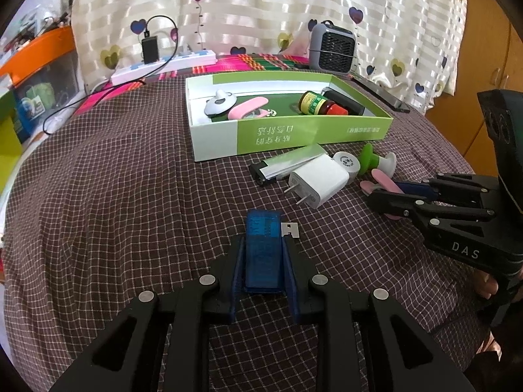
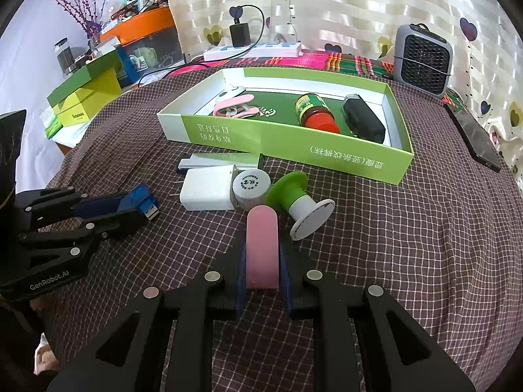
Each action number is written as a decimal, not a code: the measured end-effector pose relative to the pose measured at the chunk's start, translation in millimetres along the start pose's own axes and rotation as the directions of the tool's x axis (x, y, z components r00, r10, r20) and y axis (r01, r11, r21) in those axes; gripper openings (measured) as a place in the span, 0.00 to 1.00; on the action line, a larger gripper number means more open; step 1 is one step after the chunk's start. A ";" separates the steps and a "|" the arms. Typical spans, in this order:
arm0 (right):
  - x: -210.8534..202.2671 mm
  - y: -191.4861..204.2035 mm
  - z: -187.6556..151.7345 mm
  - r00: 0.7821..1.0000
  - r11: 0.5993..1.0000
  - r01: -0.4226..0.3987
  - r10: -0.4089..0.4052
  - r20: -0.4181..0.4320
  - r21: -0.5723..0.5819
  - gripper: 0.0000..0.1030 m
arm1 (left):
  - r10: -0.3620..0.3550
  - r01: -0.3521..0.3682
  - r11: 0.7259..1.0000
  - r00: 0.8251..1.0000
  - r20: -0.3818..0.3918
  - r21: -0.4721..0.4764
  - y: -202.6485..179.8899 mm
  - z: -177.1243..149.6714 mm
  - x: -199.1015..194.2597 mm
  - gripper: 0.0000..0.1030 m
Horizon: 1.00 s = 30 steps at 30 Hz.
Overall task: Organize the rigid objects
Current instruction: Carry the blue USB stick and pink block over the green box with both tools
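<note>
My left gripper point(image 1: 264, 245) is shut on a blue USB stick point(image 1: 263, 251); it also shows in the right wrist view point(image 2: 137, 201), low over the checked cloth. My right gripper point(image 2: 262, 254) is shut on a pink oblong piece point(image 2: 262, 248), seen from the left wrist view point(image 1: 387, 184) too. The green and white box point(image 2: 294, 155) holds a red-capped bottle point(image 2: 313, 114), a black case point(image 2: 362, 121) and pink clips point(image 2: 235, 106). In front of it lie a white charger point(image 2: 206, 191), a lighter point(image 2: 219, 161), a white cap point(image 2: 251, 187) and a green and white spool point(image 2: 299, 204).
A grey fan heater point(image 2: 421, 60) and a white power strip point(image 2: 251, 50) stand at the back by the curtain. A phone point(image 2: 474, 137) lies at the right. Green and yellow boxes point(image 2: 85, 98) are stacked at the left.
</note>
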State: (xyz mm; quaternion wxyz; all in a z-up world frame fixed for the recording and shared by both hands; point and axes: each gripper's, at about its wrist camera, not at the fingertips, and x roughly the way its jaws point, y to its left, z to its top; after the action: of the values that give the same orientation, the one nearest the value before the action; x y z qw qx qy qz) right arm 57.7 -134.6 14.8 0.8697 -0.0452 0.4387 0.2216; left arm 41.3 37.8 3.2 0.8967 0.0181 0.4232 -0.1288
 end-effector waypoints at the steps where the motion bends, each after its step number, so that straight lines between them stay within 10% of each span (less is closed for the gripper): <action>1: 0.0 0.0 0.1 1.000 1.000 0.000 0.000 0.000 0.001 0.18 | -0.001 0.001 1.000 1.000 0.000 0.000 -0.2 0.2 0.4 0.21; 30: -26.5 -15.0 29.0 0.997 1.000 -0.004 0.003 0.075 0.019 0.18 | -0.030 0.030 1.000 0.996 0.084 -0.001 0.7 61.3 -15.2 0.20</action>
State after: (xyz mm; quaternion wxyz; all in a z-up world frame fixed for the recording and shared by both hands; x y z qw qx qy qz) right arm 71.9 -149.3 51.6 0.8855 -0.0278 0.4080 0.2206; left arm 78.5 33.1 54.1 0.9117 0.0054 0.3854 -0.1424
